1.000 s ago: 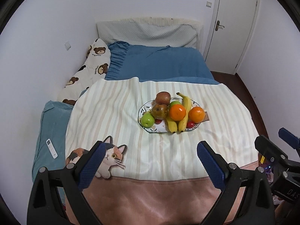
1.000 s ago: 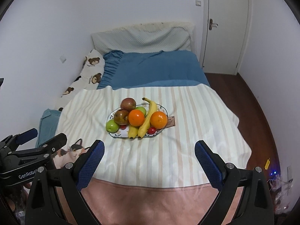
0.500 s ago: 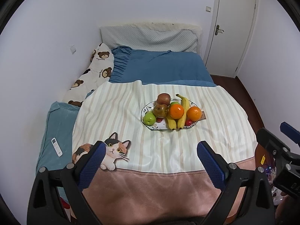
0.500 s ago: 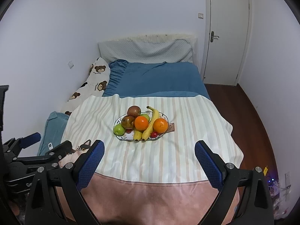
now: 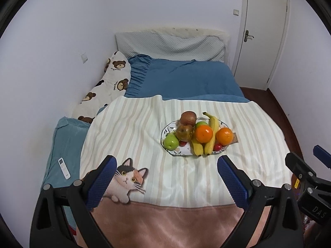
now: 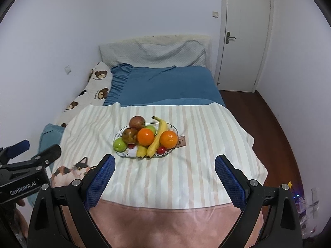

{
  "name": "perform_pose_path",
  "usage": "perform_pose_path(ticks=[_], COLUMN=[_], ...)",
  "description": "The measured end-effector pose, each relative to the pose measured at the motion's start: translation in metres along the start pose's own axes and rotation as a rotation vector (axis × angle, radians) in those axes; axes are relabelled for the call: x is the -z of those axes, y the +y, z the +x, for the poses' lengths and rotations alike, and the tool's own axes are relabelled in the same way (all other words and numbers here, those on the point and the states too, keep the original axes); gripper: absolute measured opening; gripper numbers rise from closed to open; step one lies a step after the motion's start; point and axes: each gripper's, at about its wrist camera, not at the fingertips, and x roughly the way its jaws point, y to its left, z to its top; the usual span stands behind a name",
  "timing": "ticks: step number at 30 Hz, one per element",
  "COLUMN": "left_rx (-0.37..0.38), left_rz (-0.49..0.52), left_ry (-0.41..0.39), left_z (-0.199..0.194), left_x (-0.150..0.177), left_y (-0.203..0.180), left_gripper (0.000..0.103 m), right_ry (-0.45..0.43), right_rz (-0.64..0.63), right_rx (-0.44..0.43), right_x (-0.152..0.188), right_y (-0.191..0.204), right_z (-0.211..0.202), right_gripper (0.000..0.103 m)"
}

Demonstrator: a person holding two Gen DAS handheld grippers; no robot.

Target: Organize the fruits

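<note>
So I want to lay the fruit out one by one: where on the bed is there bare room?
The striped blanket is bare between the plate and the cat print, and on the plate's right toward the bed edge. The blue sheet behind, up to the pillow, is free too. The plate itself is crowded: apples, oranges and bananas piled together.

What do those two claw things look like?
Both match. The left gripper and the right gripper are black angular frames with silver bolts. Each finger ends in a blue cross-hatched pad. White lettering on the left gripper's body reads GenRobot.AI.
</note>
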Motion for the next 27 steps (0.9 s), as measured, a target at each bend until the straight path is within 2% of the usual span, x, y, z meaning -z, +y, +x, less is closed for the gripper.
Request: perform_pose_path(ticks=[3, 15, 27], left_rx=[-0.001, -0.009, -0.018], left_rz=[0.006, 0.021, 0.008], left_ry=[0.001, 0.046, 0.060], left_z=[0.017, 0.071, 0.086], left_x=[-0.002, -0.005, -0.005], left_y=[-0.003, -0.016, -0.017], left_gripper=[0.102, 0.103, 0.103], right_ry=[0.004, 0.021, 0.040], right_rz=[0.014, 0.020, 0.023], right_rx=[0.004, 0.032, 0.034], right_x=[-0.002, -0.009, -0.008], right_y=[-0.003, -0.004, -0.006], right_z=[0.020, 0.082, 0.106], right_gripper=[0.099, 0.099, 0.099])
